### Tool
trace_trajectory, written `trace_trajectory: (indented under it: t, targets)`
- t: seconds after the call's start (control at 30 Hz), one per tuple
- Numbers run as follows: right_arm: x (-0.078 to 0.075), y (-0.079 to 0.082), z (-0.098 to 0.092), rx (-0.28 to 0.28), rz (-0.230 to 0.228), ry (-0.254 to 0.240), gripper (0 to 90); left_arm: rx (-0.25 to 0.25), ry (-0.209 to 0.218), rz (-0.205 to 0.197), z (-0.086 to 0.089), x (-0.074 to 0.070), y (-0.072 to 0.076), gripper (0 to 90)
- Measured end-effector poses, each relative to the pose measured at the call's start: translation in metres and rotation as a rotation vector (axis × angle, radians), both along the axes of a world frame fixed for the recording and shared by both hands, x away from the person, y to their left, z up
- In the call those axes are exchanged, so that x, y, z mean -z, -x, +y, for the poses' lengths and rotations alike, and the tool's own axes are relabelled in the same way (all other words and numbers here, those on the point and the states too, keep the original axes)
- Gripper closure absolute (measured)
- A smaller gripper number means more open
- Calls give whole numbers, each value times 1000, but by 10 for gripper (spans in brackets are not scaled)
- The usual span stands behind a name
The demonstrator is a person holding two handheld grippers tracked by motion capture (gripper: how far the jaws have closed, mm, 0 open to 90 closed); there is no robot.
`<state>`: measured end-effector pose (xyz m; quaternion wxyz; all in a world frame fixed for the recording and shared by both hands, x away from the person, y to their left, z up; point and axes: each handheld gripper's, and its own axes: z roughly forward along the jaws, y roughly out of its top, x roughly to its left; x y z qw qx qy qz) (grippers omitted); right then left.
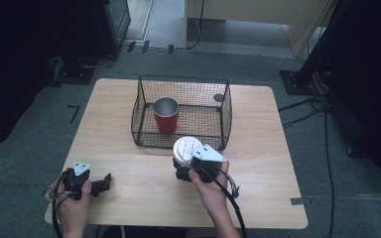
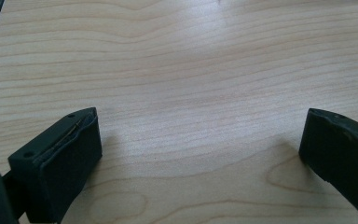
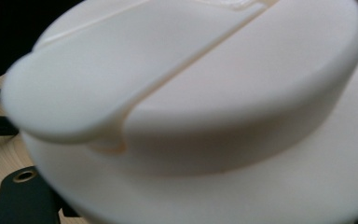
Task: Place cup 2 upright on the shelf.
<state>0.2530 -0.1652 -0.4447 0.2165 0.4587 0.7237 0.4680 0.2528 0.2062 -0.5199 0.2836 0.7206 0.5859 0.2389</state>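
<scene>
A white plastic lid (image 1: 186, 148) with a raised tab sits just in front of the wire basket (image 1: 226, 114), and my right gripper (image 1: 182, 167) is shut on its near edge. In the right gripper view the lid (image 3: 205, 116) is very close and blurred, with one black jaw showing at the lower left. A red cup (image 1: 166, 115) with a metal inside stands upright in the basket. My left gripper (image 1: 104, 182) lies low over the table's front left, open, with bare wood between its fingers (image 2: 60, 158).
The light wooden table (image 1: 144, 198) has rounded corners, and the black wire basket stands at its middle back. Grey floor with cables lies to the right. Dark equipment stands beyond the far edge.
</scene>
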Motion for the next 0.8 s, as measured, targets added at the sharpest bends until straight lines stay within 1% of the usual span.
trace_trajectory:
  t: [0.2, 0.3, 0.5, 0.8]
  targets:
    - [-1, 3, -3, 7, -7, -5, 161, 0, 0, 0, 0, 0, 0, 0]
    - [-4, 4, -4, 7, -21, -7, 162, 0, 0, 0, 0, 0, 0, 0]
    - [-13, 6, -7, 11, -48, -19, 163, 0, 0, 0, 0, 0, 0, 0]
    - [-28, 6, -11, 16, -82, -24, 163, 0, 0, 0, 0, 0, 0, 0]
